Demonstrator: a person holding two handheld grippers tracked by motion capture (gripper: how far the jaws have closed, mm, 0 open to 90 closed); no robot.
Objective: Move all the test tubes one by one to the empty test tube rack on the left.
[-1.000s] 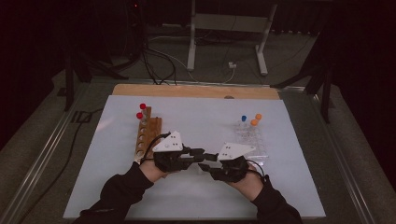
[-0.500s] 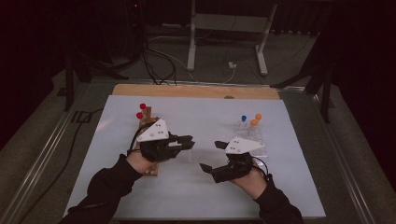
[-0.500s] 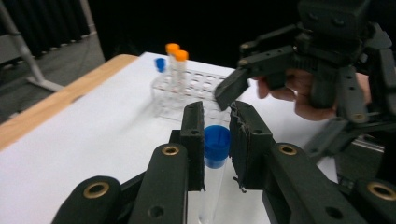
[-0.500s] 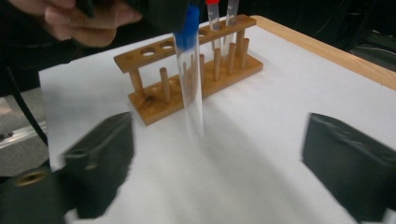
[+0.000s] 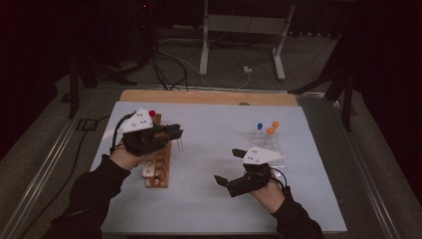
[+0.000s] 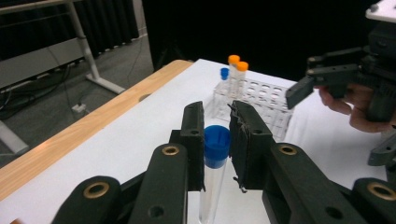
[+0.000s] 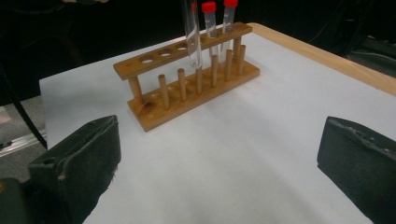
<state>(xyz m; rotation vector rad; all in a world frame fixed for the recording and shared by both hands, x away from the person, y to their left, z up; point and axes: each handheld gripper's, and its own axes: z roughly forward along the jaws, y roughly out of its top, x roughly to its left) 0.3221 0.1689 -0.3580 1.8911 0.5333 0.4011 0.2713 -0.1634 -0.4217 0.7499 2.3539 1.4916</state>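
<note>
My left gripper (image 5: 171, 133) is shut on a clear tube with a blue cap (image 6: 216, 143), gripped just under the cap. The tube (image 5: 179, 145) hangs upright beside the top rail of the wooden rack (image 5: 158, 168), above its row of holes (image 7: 187, 88). In the right gripper view the tube's glass (image 7: 192, 35) hangs over the rack's middle. Two red-capped tubes (image 7: 209, 21) stand at the rack's far end. My right gripper (image 5: 228, 166) is open and holds nothing, low over the table's middle right, with its pads (image 7: 74, 163) wide apart.
A clear plastic rack (image 5: 271, 148) stands at the right, holding two orange-capped tubes (image 6: 238, 70) and one blue-capped tube (image 6: 224, 73). A wooden strip (image 5: 209, 96) runs along the table's far edge. Cables and a metal stand lie on the floor beyond it.
The two grippers, close together at the table's middle a second ago, have parted. The left one moved back and left to the wooden rack with the tube. The right drew back, open.
</note>
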